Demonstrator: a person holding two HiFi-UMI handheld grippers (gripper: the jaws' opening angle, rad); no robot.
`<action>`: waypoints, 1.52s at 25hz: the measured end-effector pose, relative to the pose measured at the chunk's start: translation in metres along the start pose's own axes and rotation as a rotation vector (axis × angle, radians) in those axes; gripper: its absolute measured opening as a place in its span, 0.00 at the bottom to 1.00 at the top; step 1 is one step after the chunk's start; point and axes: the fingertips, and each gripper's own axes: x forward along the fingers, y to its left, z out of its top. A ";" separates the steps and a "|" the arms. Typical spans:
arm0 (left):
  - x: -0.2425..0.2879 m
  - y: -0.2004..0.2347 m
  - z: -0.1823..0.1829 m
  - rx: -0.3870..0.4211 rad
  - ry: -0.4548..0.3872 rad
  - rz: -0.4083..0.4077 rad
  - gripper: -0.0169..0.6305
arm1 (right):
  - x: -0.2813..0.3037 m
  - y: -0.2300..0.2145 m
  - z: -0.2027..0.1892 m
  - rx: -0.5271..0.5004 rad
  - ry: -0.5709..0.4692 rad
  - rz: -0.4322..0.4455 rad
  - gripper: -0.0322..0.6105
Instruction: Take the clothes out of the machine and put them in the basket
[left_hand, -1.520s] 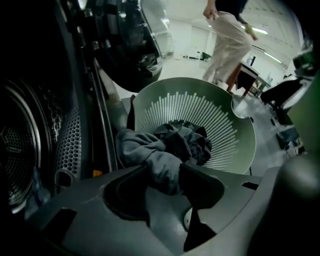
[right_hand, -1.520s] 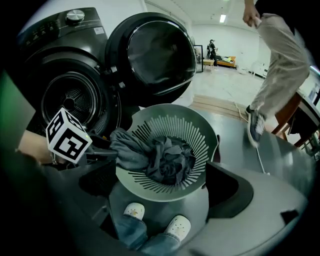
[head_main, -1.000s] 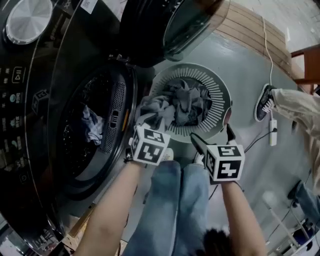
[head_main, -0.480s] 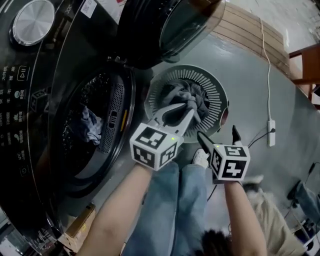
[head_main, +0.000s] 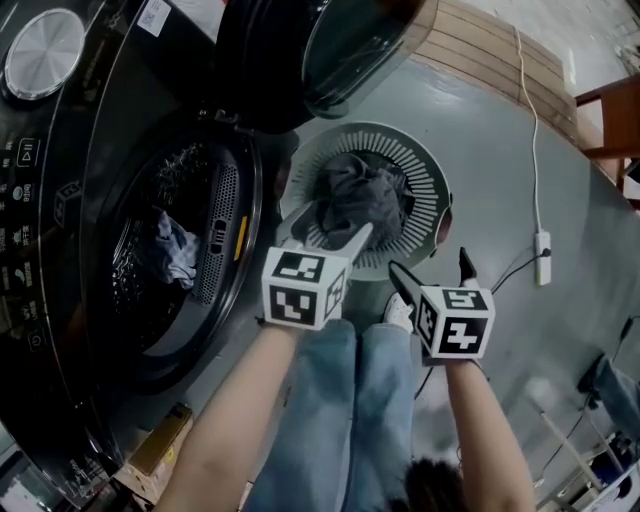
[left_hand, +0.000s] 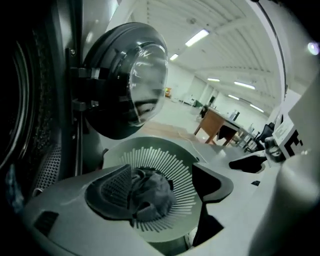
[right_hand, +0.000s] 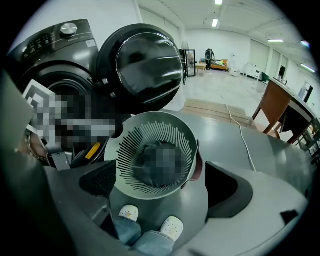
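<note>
The pale slotted basket stands on the floor beside the dark front-loading machine. A heap of grey clothes lies in it. One bluish cloth is left in the drum. My left gripper hovers over the basket's near rim; its jaws have just been opening and stand open with nothing between them. In the left gripper view the grey clothes lie in the basket below the left gripper. My right gripper is open and holds nothing, near the basket.
The machine's round door hangs open above the basket. A power strip with its cable lies on the floor at the right, by a wooden board. My jeans legs and white shoes are below the basket.
My left gripper carried a grey garment from the drum's mouth over the basket, then let it go; it now lies in the basket. A person's shoe at the right has left view.
</note>
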 end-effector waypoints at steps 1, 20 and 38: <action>-0.005 0.009 -0.005 0.012 0.011 0.033 0.58 | 0.001 0.001 0.000 -0.002 0.000 0.003 0.91; -0.141 0.173 -0.066 0.224 0.298 0.746 0.69 | 0.031 0.068 0.003 -0.144 0.007 0.138 0.91; -0.192 0.288 -0.132 0.122 0.643 1.024 0.69 | 0.069 0.161 0.013 -0.317 0.066 0.218 0.91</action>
